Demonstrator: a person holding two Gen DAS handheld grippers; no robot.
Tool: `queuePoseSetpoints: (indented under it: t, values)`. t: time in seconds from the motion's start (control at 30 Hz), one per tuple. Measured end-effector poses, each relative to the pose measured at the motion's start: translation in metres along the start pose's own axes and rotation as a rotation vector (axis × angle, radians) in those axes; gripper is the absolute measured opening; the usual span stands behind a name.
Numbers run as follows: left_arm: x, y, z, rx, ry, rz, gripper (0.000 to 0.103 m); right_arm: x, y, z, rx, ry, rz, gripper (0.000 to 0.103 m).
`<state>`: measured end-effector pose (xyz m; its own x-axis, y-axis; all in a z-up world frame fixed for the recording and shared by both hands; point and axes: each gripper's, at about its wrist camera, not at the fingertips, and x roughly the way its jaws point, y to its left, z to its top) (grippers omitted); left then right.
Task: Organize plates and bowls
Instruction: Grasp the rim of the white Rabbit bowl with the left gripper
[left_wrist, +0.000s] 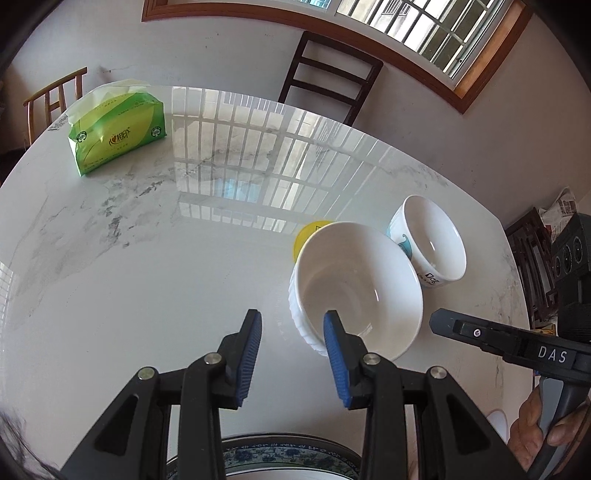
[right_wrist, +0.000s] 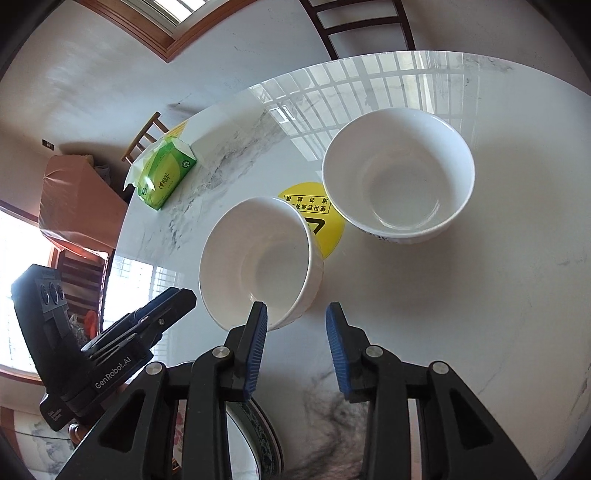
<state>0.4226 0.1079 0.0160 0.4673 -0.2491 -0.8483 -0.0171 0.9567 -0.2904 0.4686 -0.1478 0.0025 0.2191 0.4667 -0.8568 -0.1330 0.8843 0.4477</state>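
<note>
A white ribbed bowl (left_wrist: 354, 288) (right_wrist: 258, 258) stands on the marble table (left_wrist: 147, 258) (right_wrist: 461, 314), partly over a yellow round sticker (left_wrist: 310, 236) (right_wrist: 325, 225). Behind it is a second white bowl (left_wrist: 432, 240) (right_wrist: 399, 177) with a blue pattern on its side. My left gripper (left_wrist: 293, 325) is open at the ribbed bowl's near left rim, its right finger (left_wrist: 332, 332) overlapping the rim. My right gripper (right_wrist: 295, 317) is open too, its left finger (right_wrist: 258, 325) in front of the same bowl's near edge. Neither holds anything. Each gripper shows in the other's view (left_wrist: 443, 325) (right_wrist: 177, 299).
A blue-patterned plate (left_wrist: 288, 458) (right_wrist: 258, 435) lies at the table's near edge under the grippers. A green tissue pack (left_wrist: 118, 133) (right_wrist: 166, 173) sits at the far left. Chairs (left_wrist: 332, 74) stand beyond the table. A hand (left_wrist: 543, 432) grips the right gripper's handle.
</note>
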Motion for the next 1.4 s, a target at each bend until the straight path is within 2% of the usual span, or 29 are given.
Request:
queuePoseSetpoints:
  t: [0.13, 0.3, 0.4, 0.43, 0.47, 0.5, 0.53, 0.67, 0.73, 0.8, 1.03, 1.4]
  values:
    - [0.010, 0.004, 0.002, -0.015, 0.004, 0.013, 0.035, 0.013, -0.003, 0.011, 0.022, 0.022, -0.027, 0.032]
    - [0.019, 0.011, 0.003, -0.044, 0.015, -0.028, 0.035, 0.024, -0.001, 0.016, 0.021, 0.042, -0.031, 0.032]
    - [0.023, 0.007, 0.005, -0.030, 0.022, -0.018, 0.035, 0.032, 0.000, 0.017, 0.017, 0.058, -0.038, 0.032]
    - [0.024, 0.005, 0.004, -0.021, 0.022, -0.013, 0.035, 0.034, 0.000, 0.017, 0.015, 0.060, -0.039, 0.029]
    - [0.025, 0.005, 0.004, -0.013, 0.019, -0.012, 0.032, 0.035, -0.001, 0.017, 0.017, 0.062, -0.039, 0.027]
    - [0.025, 0.004, 0.005, -0.007, 0.022, -0.025, 0.021, 0.036, -0.002, 0.018, 0.023, 0.061, -0.038, 0.022]
    - [0.027, 0.002, 0.005, -0.001, 0.036, -0.040, 0.014, 0.037, -0.003, 0.018, 0.027, 0.062, -0.035, 0.018]
    - [0.027, -0.011, 0.004, 0.051, 0.023, 0.048, 0.012, 0.043, 0.001, 0.019, 0.012, 0.073, -0.049, 0.017]
    - [0.025, -0.009, 0.001, 0.034, 0.027, 0.049, 0.011, 0.043, 0.004, 0.019, -0.007, 0.069, -0.053, 0.017]
    - [0.017, -0.009, -0.005, 0.027, 0.014, 0.043, 0.012, 0.040, 0.006, 0.018, -0.020, 0.050, -0.063, 0.016]
    - [-0.043, -0.030, -0.032, 0.053, -0.082, 0.034, 0.012, 0.001, 0.008, -0.002, -0.036, 0.009, 0.032, 0.014]
    - [-0.134, -0.092, -0.107, 0.137, -0.197, -0.038, 0.012, -0.105, -0.004, -0.096, -0.104, -0.106, 0.100, 0.015]
